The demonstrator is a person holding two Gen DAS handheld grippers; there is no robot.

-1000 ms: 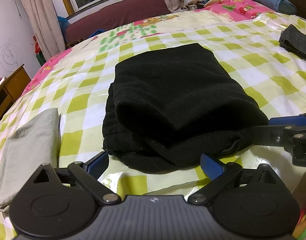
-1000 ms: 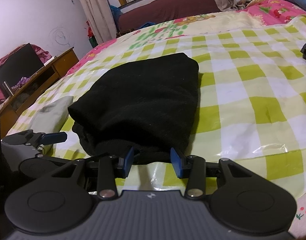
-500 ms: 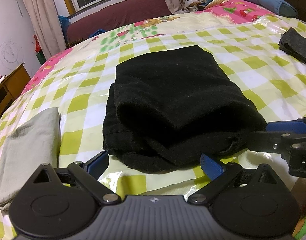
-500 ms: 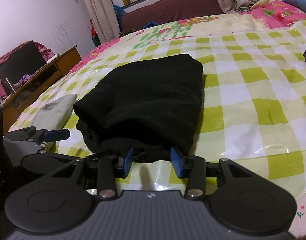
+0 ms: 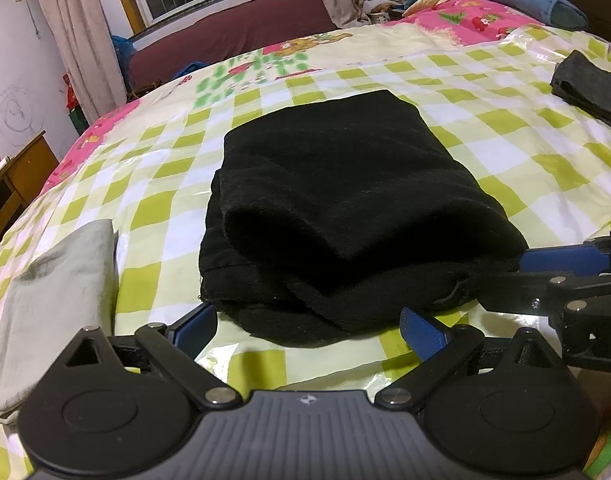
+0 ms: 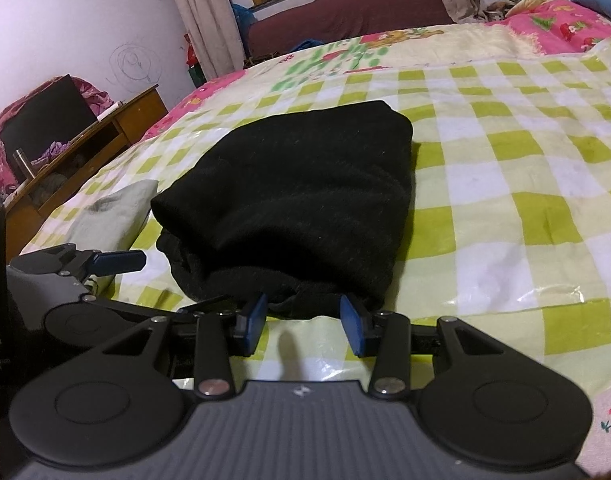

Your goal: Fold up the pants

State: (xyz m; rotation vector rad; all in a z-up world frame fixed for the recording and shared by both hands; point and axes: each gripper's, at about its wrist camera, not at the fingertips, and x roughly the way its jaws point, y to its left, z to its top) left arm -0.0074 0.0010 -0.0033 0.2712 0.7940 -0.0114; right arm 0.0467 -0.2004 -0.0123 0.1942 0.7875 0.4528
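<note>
Black pants (image 5: 345,208) lie folded into a thick rectangle on the checked bed cover (image 5: 505,148). My left gripper (image 5: 309,326) is open wide at their near edge, one tip at the left corner and one near the right. My right gripper (image 6: 303,316) stands partly open at the near right corner of the pants (image 6: 297,200). The hem reaches just between its blue pads, which do not press on it. From the left wrist view, a right gripper finger (image 5: 561,256) shows beside that corner. A left gripper finger (image 6: 121,258) shows in the right wrist view.
A folded grey cloth (image 5: 53,292) lies left of the pants. A dark folded garment (image 5: 589,88) lies at the far right. A blue pillow (image 5: 529,4) sits at the head of the bed. A wooden cabinet (image 6: 105,136) stands past the bed's left edge.
</note>
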